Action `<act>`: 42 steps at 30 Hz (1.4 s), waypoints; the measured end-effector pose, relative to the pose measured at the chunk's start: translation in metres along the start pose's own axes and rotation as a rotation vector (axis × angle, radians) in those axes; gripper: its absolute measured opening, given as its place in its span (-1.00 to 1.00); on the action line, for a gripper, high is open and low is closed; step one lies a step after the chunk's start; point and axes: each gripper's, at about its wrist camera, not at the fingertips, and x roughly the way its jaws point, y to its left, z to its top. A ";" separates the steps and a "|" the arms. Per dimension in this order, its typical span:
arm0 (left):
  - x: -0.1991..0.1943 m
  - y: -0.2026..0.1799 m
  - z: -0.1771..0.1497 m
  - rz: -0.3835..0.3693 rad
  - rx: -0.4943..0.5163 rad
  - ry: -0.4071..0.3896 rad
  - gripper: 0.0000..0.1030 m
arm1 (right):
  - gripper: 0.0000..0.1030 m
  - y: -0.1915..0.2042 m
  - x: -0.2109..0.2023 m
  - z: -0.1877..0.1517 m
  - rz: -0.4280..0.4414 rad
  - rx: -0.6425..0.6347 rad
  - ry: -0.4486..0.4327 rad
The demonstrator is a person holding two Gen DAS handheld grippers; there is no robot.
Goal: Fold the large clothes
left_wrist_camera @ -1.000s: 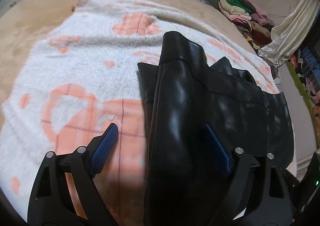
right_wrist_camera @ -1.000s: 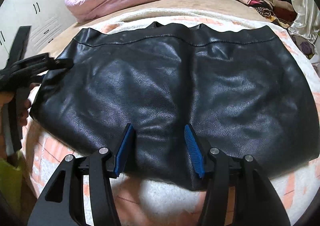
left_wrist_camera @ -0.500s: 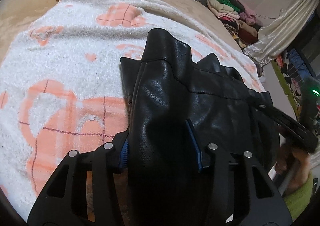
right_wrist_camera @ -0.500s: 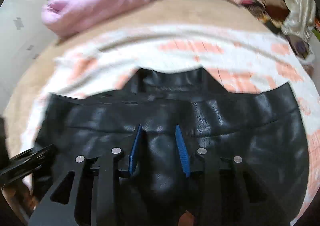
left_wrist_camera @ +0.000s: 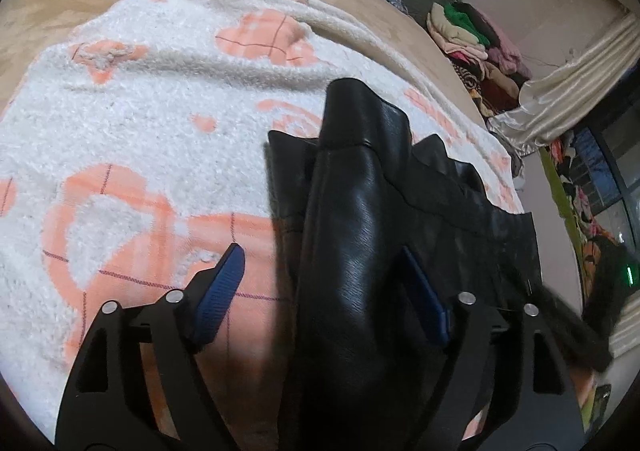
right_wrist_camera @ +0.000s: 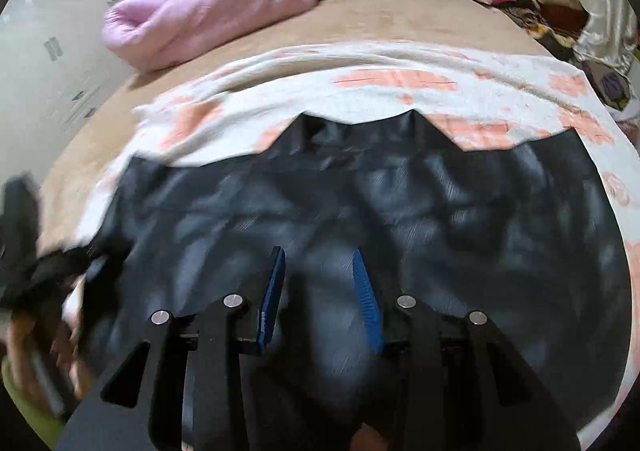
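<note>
A black leather garment [right_wrist_camera: 400,211] lies folded over on a white and orange fleece blanket [left_wrist_camera: 140,123] on the bed. In the left wrist view a raised fold of the garment [left_wrist_camera: 352,231] runs between the fingers of my left gripper [left_wrist_camera: 324,283], whose jaws stand wide apart around it. In the right wrist view my right gripper [right_wrist_camera: 320,283] sits over the garment's near edge with its blue pads [right_wrist_camera: 276,291] a moderate gap apart, leather between them; the view is blurred. The left gripper shows blurred at the left edge [right_wrist_camera: 24,251].
A pink duvet [right_wrist_camera: 200,23] lies at the head of the bed. A pile of folded clothes [left_wrist_camera: 480,39] stands at the far right, beside a cream curtain [left_wrist_camera: 568,99]. A tan bedsheet [right_wrist_camera: 360,19] surrounds the blanket.
The left gripper closed on the leather fold half a second ago and now stands wide open again. The right gripper moved forward over the garment, narrowing its jaws, folding the near edge away.
</note>
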 end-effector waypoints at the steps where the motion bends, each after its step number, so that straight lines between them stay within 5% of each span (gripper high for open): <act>1: 0.002 0.001 0.001 -0.001 -0.005 0.005 0.38 | -0.32 0.004 -0.003 -0.007 0.003 -0.010 0.008; 10: 0.007 0.000 0.006 0.006 0.037 0.042 0.47 | -0.33 0.022 0.015 -0.044 -0.121 -0.124 0.037; 11: 0.006 0.000 0.006 0.005 0.042 0.044 0.47 | -0.26 0.022 0.008 -0.043 -0.110 -0.137 0.016; 13: 0.004 0.001 0.008 0.001 0.045 0.040 0.56 | 0.20 0.032 -0.015 -0.048 -0.012 -0.176 -0.050; 19: 0.000 0.003 0.020 0.028 0.058 0.020 0.61 | 0.57 0.108 -0.049 -0.083 0.106 -0.507 -0.152; 23: -0.002 0.011 0.024 0.013 0.034 0.021 0.62 | 0.58 0.157 -0.030 -0.110 -0.023 -0.764 -0.155; 30: 0.001 0.019 0.026 -0.003 0.005 0.030 0.73 | 0.66 0.196 0.007 -0.121 -0.166 -0.923 -0.166; 32: 0.002 0.021 0.026 -0.009 -0.002 0.035 0.73 | 0.56 0.200 0.009 -0.126 -0.203 -0.957 -0.205; 34: 0.003 0.023 0.026 -0.021 -0.015 0.039 0.73 | -0.09 0.204 0.000 -0.134 -0.201 -0.991 -0.260; 36: 0.004 0.024 0.025 -0.036 -0.028 0.043 0.78 | -0.35 0.204 -0.010 -0.140 -0.227 -1.000 -0.326; 42: 0.006 0.016 0.018 -0.115 -0.065 0.063 0.73 | -0.45 0.194 -0.028 -0.134 -0.201 -0.926 -0.376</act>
